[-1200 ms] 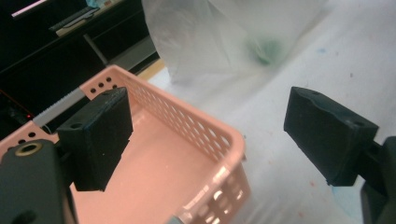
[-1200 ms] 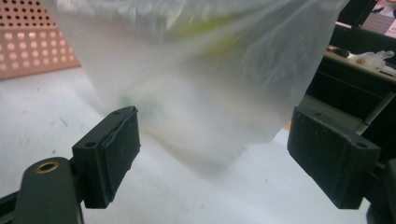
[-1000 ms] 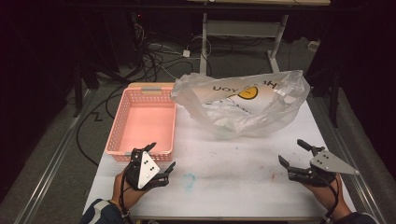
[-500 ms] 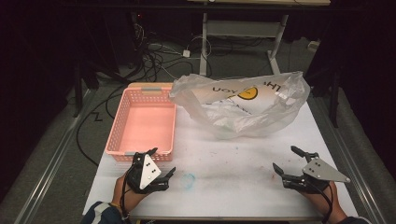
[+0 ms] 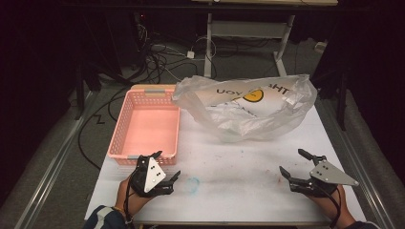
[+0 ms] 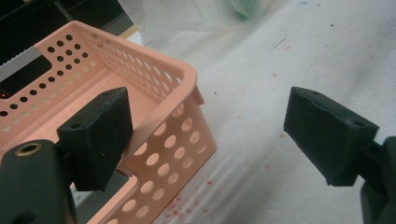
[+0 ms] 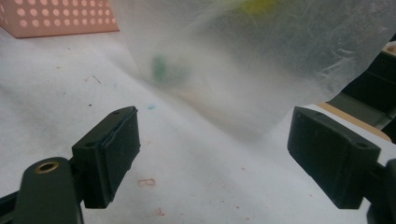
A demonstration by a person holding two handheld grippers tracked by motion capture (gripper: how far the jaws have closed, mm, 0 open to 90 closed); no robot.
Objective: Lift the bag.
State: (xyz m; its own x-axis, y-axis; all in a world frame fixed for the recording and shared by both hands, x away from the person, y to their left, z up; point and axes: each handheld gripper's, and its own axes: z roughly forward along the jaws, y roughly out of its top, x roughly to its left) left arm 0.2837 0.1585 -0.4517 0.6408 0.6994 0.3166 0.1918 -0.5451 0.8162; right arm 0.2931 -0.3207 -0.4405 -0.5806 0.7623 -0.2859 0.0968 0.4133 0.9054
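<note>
Two hand-held grippers wait at the near edge of a white worktop (image 5: pixel 239 162), with nothing yet grasped. The left gripper (image 5: pixel 162 168), its jaws apart and empty, sits at the near-left corner, just beside the near end of a pink basket (image 5: pixel 148 121); its own camera shows one jaw over the basket's near corner (image 6: pixel 187 121), the other over bare worktop. The right gripper (image 5: pixel 300 167), jaws likewise spread wide and holding nothing, hovers near the near-right corner and faces a clear plastic bag (image 5: pixel 248 107) that lies toward the far edge, well apart from it. Seen from the right gripper view, the bag (image 7: pixel 243 60) holds something green and something yellow, both too blurred to name. The basket looks empty and the bag unopened, so the work appears to stand at its very start: by the look of it, the bag must still be reached and its contents brought out, probably into the basket.
</note>
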